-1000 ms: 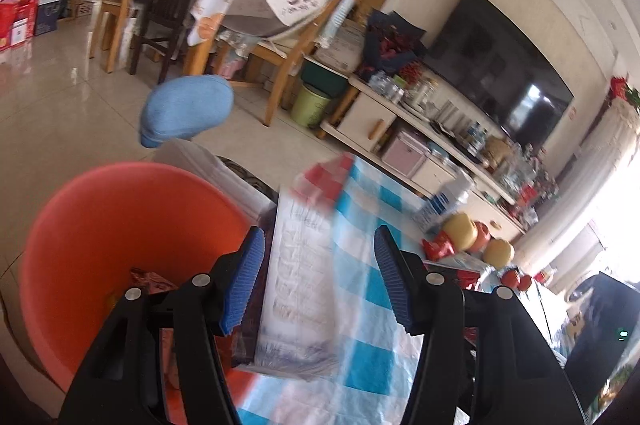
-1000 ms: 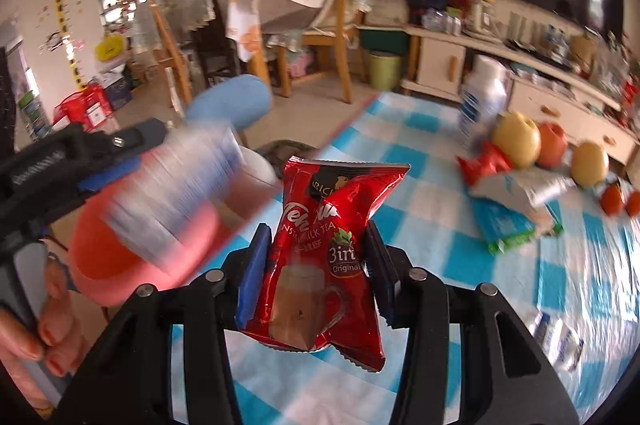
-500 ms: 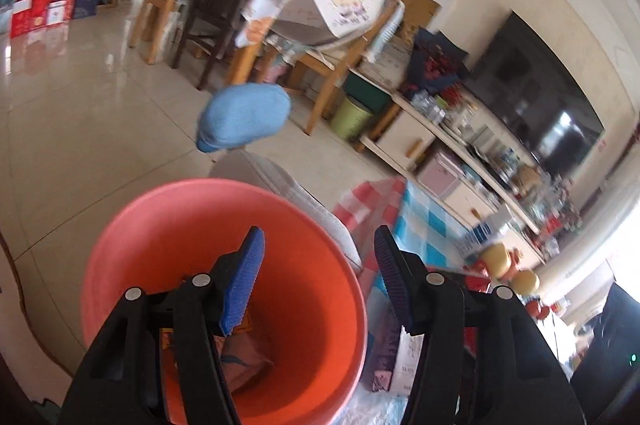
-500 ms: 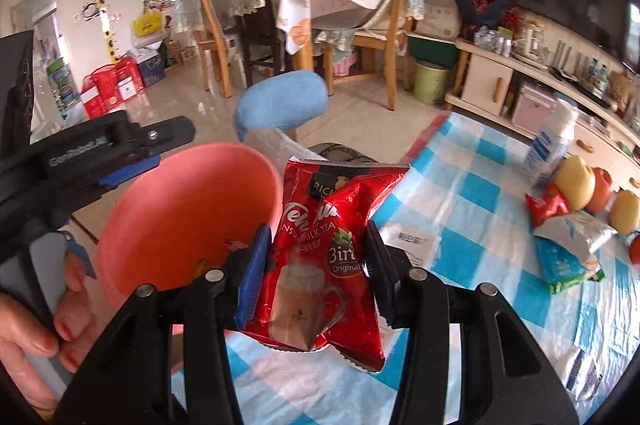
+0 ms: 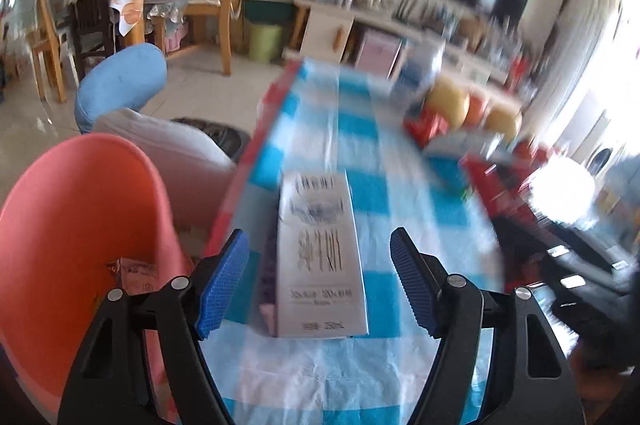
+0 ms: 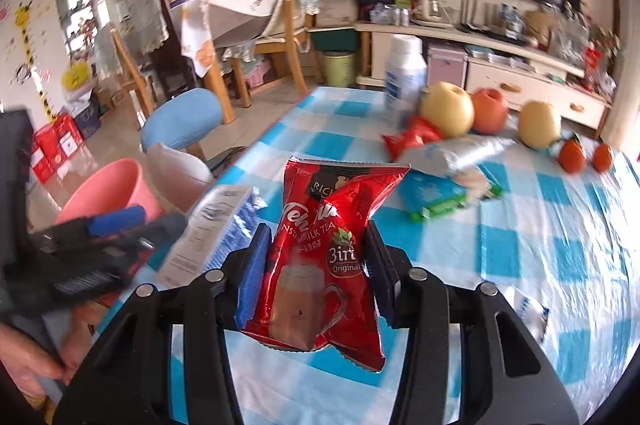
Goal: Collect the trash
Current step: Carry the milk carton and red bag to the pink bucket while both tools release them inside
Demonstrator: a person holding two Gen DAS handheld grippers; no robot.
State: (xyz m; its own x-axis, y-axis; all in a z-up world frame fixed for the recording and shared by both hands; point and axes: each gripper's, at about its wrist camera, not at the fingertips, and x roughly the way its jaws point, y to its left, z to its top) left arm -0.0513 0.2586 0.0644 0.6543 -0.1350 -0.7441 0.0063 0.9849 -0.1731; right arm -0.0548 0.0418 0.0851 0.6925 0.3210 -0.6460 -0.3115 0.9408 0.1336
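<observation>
My left gripper (image 5: 317, 233) hovers over the blue-checked table (image 5: 372, 185) with its jaws opening. A white carton (image 5: 316, 209) lies flat on the cloth between the fingers, and the pads stand clear of it. An orange-pink bucket (image 5: 80, 209) sits below the table's left edge with crumpled wrappers (image 5: 132, 273) inside. My right gripper (image 6: 317, 227) is shut on a red milk tea packet (image 6: 328, 265), held upright above the table. In the right wrist view the carton (image 6: 212, 225) lies at the table's left edge, beside the bucket (image 6: 108, 185).
At the far end of the table are a white bottle (image 6: 404, 77), apples (image 6: 448, 109), small tomatoes (image 6: 572, 155) and several wrappers: red (image 6: 412, 139), silver (image 6: 452, 153) and green-blue (image 6: 444, 193). A blue stool (image 6: 180, 123) and a grey cushion (image 6: 180, 169) stand beyond the bucket.
The left gripper swung from over the bucket back above the table and the carton, and its jaws spread wider. The right gripper shifted over the table, still holding the red packet.
</observation>
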